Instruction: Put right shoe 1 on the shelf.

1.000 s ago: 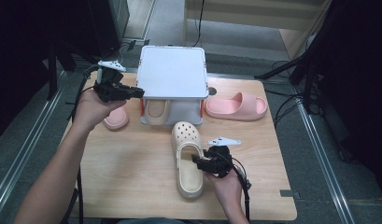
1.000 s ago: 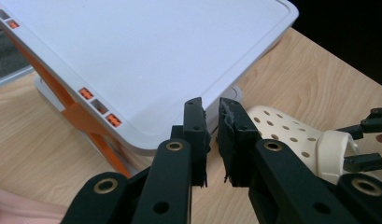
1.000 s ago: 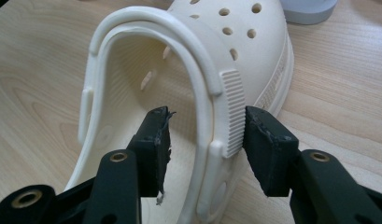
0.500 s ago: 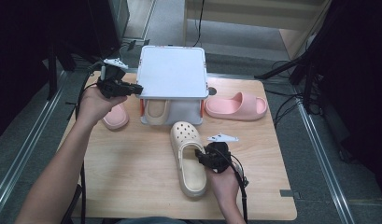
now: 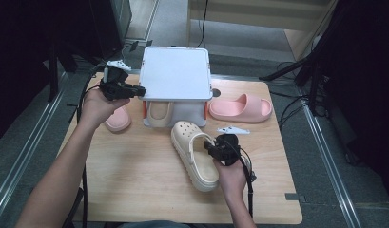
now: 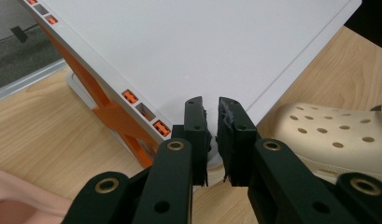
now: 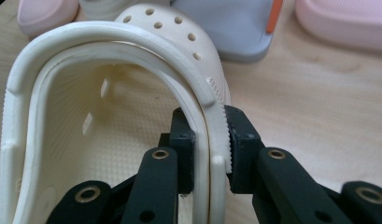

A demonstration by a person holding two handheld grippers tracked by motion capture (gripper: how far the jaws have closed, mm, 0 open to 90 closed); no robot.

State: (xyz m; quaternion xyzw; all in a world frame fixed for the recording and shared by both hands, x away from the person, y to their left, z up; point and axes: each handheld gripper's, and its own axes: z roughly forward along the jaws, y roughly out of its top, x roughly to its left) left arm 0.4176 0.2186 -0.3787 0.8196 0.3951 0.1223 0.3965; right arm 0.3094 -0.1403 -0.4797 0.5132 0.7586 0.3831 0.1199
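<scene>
A cream clog (image 5: 186, 134) lies in the middle of the wooden table, toe toward a grey shoe rack (image 5: 175, 73) with orange brackets. My right gripper (image 5: 209, 147) has just been closing on the clog's right side wall. In the right gripper view (image 7: 212, 140) one pad presses inside the wall and one outside. My left gripper (image 5: 142, 90) is at the rack top's front left corner. Its jaws (image 6: 213, 116) stand almost together, with a sliver of the white rim between them.
A second cream clog (image 5: 160, 111) sits on the rack's lower shelf. One pink slide (image 5: 239, 107) lies right of the rack, another (image 5: 118, 121) at its left under my left hand. Bare table (image 5: 135, 180) lies at the front left.
My right gripper has moved in onto the clog's right wall and its jaws have closed on it. The clog's heel end has swung slightly right. The left gripper has stayed put.
</scene>
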